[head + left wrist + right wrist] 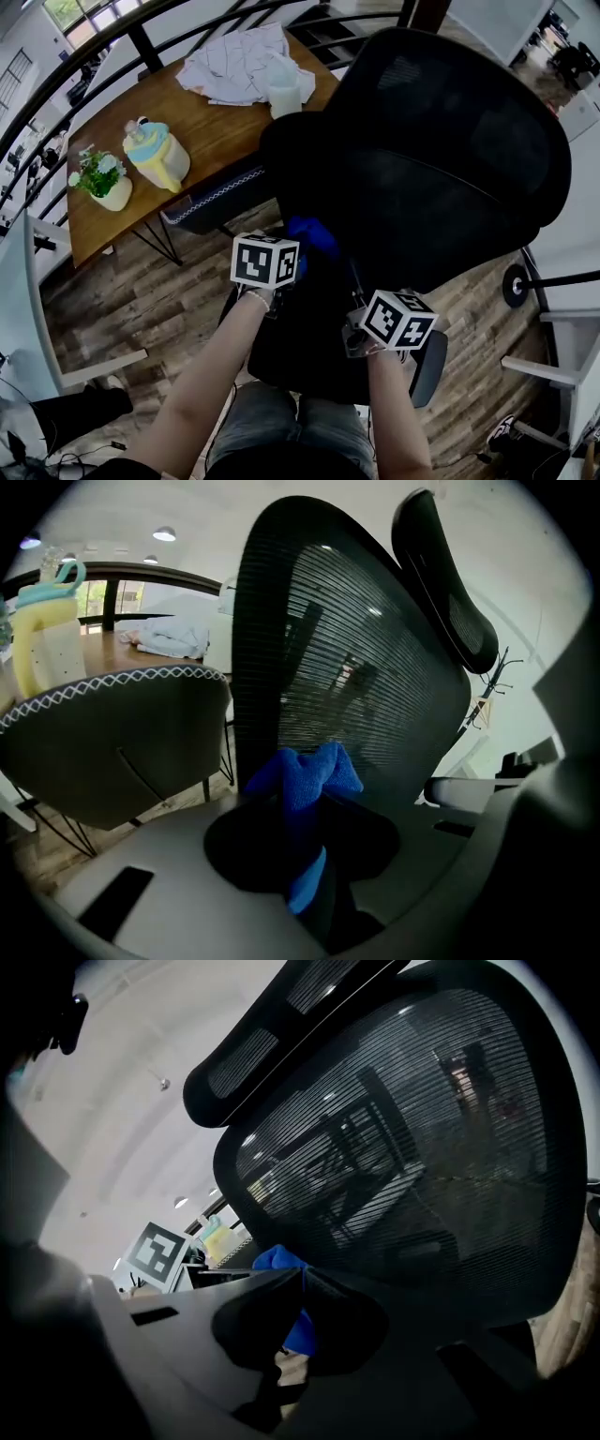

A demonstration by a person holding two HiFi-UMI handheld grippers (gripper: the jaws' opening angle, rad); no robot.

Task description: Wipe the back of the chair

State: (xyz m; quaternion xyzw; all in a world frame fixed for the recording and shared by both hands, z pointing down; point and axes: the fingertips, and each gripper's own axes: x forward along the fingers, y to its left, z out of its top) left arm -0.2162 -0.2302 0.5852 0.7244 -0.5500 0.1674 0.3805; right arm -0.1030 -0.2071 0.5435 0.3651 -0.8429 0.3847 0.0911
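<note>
Black mesh chair back (450, 159), upright, seen from behind with its headrest (272, 1044) above. The left tongs (307, 808) pinch a bunched blue cloth (305, 775) held at the lower part of the chair back, close to the mesh; contact cannot be confirmed. The right tongs (305, 1277), just beside the same lower part, are pressed together at the tips, with the cloth showing beyond them. Left of the chair back, a wooden tabletop (216, 131) carries a potted plant (101, 178), a yellow pitcher (157, 155) and a crumpled white fabric (239, 64).
</note>
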